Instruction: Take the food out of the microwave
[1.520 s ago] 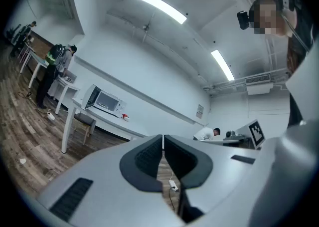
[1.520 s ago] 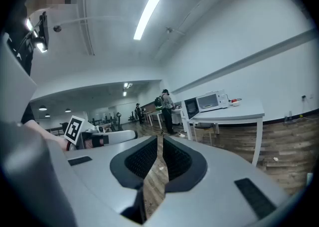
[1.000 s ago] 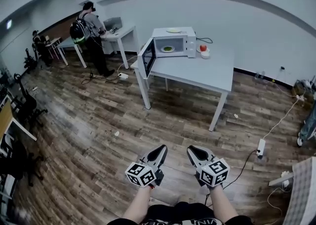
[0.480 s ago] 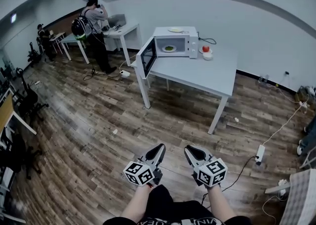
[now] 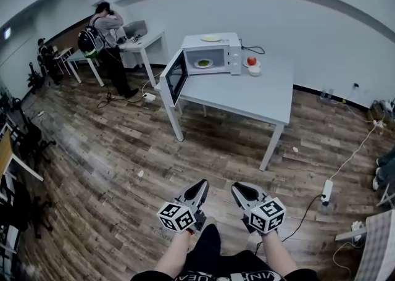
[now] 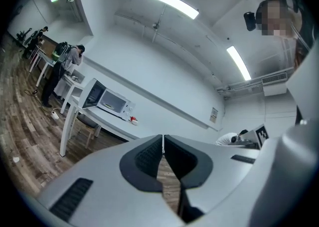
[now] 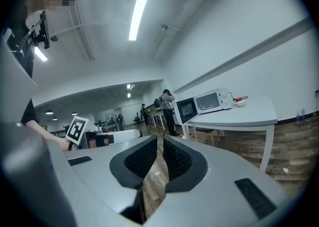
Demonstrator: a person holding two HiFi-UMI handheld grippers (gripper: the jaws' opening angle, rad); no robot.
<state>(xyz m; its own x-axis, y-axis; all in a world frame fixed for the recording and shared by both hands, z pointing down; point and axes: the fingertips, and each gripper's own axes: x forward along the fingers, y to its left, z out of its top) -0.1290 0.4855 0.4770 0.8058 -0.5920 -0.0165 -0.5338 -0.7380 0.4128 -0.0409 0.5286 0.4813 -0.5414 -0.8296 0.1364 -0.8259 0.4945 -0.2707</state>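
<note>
Ahead, well apart from both grippers: plate of food (image 5: 203, 63) inside open microwave (image 5: 213, 48), which sits at far-left corner of table (image 5: 247, 97). Left gripper (image 5: 202, 183) slightly nearer microwave than right gripper (image 5: 238, 186); both jaws pressed together, empty.

A grey table (image 5: 253, 97) stands on the wood-plank floor (image 5: 111, 168). At the table's far edge sits a small white bowl (image 5: 254, 70) holding something red. Left of the table, a person with a backpack (image 5: 102, 29) stands at a white desk (image 5: 143, 42). Right of the table, a power strip (image 5: 326, 188) lies on the floor.
</note>
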